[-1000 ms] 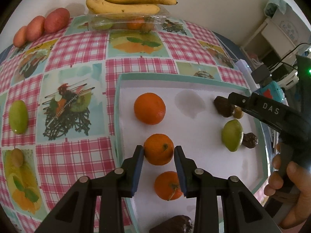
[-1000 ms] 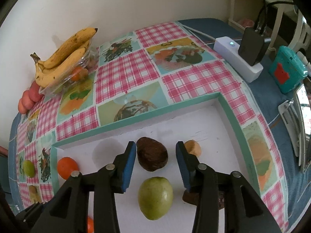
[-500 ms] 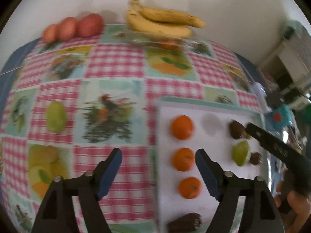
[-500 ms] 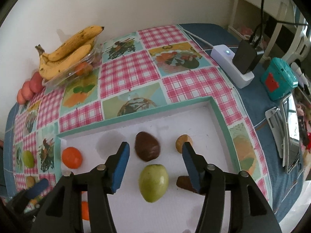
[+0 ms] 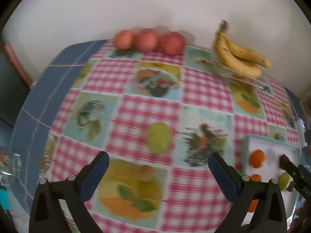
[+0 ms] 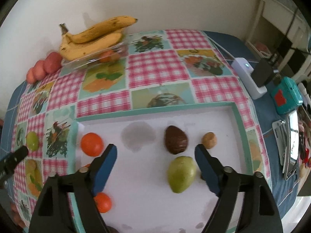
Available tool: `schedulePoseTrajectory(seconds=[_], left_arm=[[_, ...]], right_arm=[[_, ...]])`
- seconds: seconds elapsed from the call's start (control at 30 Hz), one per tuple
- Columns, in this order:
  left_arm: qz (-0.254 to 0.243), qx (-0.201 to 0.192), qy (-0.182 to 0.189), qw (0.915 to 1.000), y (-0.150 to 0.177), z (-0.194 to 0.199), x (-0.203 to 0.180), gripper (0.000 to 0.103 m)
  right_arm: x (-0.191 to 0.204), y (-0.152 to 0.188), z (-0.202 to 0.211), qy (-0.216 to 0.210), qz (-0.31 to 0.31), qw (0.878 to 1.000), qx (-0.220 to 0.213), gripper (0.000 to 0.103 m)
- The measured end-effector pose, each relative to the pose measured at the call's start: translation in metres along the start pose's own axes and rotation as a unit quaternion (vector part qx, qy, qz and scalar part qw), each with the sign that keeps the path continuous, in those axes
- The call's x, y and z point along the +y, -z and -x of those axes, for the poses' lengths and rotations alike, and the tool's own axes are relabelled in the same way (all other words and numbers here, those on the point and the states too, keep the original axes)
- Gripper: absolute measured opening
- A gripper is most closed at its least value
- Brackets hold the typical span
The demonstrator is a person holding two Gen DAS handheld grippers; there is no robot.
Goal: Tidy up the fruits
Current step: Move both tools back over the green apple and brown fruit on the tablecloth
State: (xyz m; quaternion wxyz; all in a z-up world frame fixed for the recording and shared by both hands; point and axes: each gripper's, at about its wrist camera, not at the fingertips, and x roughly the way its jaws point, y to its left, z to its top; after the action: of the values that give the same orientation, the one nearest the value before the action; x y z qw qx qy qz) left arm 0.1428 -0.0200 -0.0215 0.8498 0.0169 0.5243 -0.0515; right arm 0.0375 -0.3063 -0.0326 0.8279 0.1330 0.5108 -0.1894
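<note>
Only on right wrist view: brown avocado (image 6: 176,142).

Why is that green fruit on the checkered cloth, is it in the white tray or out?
Out. The green fruit lies on the tablecloth, apart from the white tray, where the oranges sit.

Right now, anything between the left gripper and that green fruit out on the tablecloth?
Nothing visible. The left gripper is open and empty, and only bare tablecloth lies ahead of it up to the green fruit. A small brown fruit sits nearer, between the fingers.
</note>
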Motion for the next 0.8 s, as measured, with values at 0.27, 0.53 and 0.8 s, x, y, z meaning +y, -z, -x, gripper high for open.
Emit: schedulePoseTrajectory(seconds=[0.27, 0.53, 0.8], left_arm=[[0.052, -0.008, -0.019, 0.9984, -0.005, 0.008, 0.06, 0.103], [0.076, -0.023, -0.05, 0.9956, -0.002, 0.022, 0.103, 0.103], [0.072, -0.006, -0.074, 0.9947, 0.0, 0.014, 0.122, 0.103]], right_arm=[[0.037, 0.002, 0.003, -0.025, 0.035, 0.999, -0.011, 0.088], [0.084, 0.012, 0.004, -0.057, 0.08, 0.995, -0.003, 0.088], [0.132, 0.024, 0.008, -0.084, 0.122, 0.989, 0.003, 0.088]])
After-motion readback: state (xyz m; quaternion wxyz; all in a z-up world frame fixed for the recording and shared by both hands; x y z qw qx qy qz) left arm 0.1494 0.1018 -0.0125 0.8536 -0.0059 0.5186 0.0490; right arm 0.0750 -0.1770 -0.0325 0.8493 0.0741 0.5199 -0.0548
